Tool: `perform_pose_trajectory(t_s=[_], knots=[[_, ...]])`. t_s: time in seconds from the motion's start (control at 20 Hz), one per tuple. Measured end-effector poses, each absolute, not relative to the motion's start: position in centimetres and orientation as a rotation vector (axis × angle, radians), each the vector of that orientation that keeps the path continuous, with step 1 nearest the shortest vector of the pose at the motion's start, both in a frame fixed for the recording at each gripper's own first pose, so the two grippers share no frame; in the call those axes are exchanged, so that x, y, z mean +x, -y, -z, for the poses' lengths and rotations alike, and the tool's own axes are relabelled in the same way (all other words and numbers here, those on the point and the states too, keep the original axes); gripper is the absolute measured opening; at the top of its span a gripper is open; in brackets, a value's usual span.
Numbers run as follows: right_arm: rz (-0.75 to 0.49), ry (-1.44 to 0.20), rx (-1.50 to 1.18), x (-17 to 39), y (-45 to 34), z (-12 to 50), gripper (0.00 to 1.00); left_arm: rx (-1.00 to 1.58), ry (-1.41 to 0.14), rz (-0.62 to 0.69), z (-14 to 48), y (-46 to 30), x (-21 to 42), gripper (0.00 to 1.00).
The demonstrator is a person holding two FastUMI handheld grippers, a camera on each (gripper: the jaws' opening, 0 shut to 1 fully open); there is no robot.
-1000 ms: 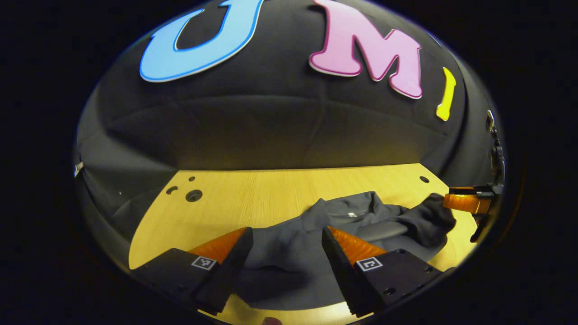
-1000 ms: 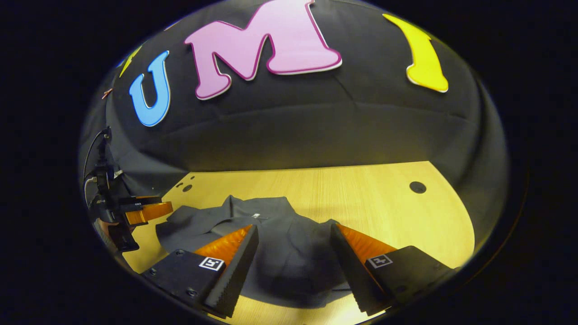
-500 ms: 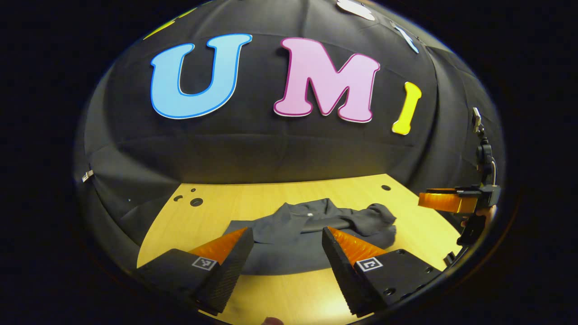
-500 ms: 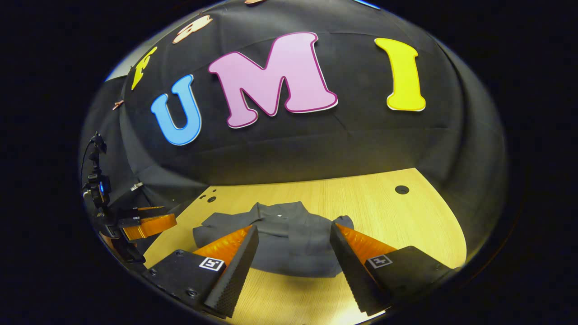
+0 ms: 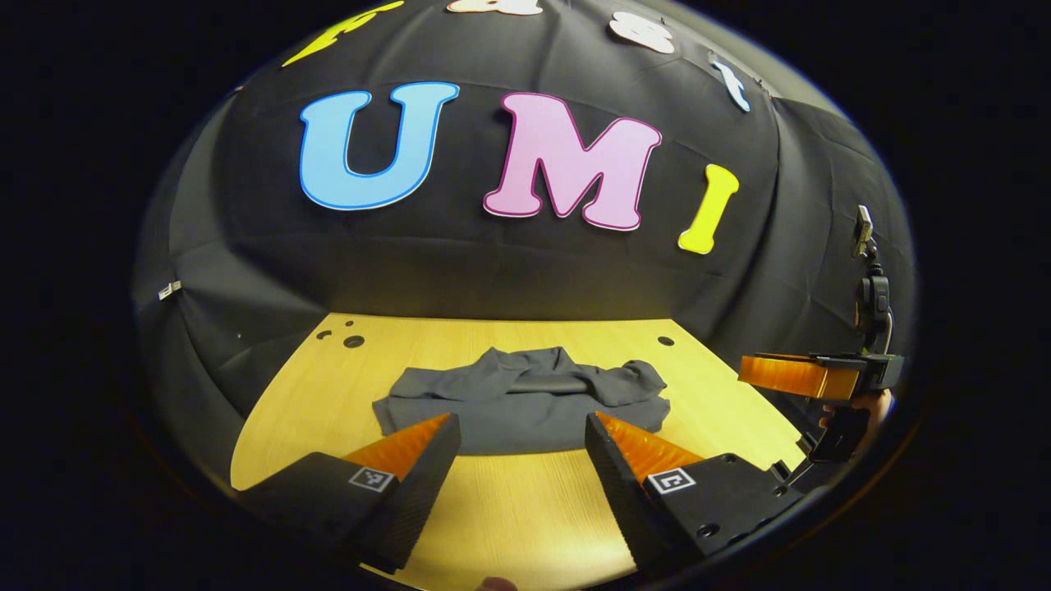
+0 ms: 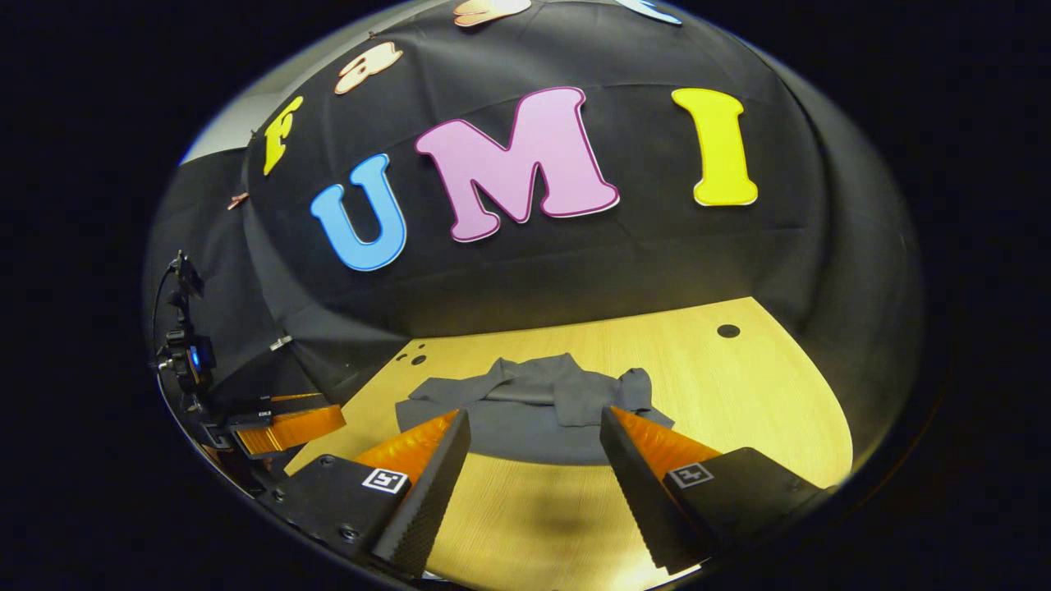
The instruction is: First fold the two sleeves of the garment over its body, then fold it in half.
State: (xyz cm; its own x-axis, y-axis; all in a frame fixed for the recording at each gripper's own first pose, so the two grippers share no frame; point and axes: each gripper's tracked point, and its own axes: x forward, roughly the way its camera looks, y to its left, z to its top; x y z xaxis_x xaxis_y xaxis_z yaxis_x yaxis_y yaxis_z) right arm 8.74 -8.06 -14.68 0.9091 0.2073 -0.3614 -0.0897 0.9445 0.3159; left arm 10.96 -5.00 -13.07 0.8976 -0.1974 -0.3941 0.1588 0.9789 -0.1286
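Dark grey garment (image 5: 525, 402) lies bunched on the wooden desk (image 5: 525, 509), at 12 o'clock from both grippers. Left gripper (image 5: 519, 427): jaws spread wide, holding nothing, above bare desk. Right gripper (image 6: 534, 423): jaws spread wide, holding nothing, short of garment's near edge.

Folded garment (image 5: 525, 402) lies on table (image 5: 525, 517) beyond gaping left claw (image 5: 521, 423).

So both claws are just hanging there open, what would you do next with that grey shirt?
Probably nothing more than setting the tools down. The garment already lies as a compact folded bundle on the table, and the left gripper and right gripper hover clear of it, jaws apart.
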Motion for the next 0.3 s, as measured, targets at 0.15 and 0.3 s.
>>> perform_pose_trajectory(t_s=[0.15,0.3], knots=[[-0.211,-0.410,0.273,7.5,8.1,14.7,0.98,-0.082,-0.429,0.164,13.0,5.9,9.6,0.96],[-0.262,-0.458,0.297,6.7,8.2,15.9,0.98,-0.074,-0.427,0.109,13.1,6.2,8.7,0.96]])
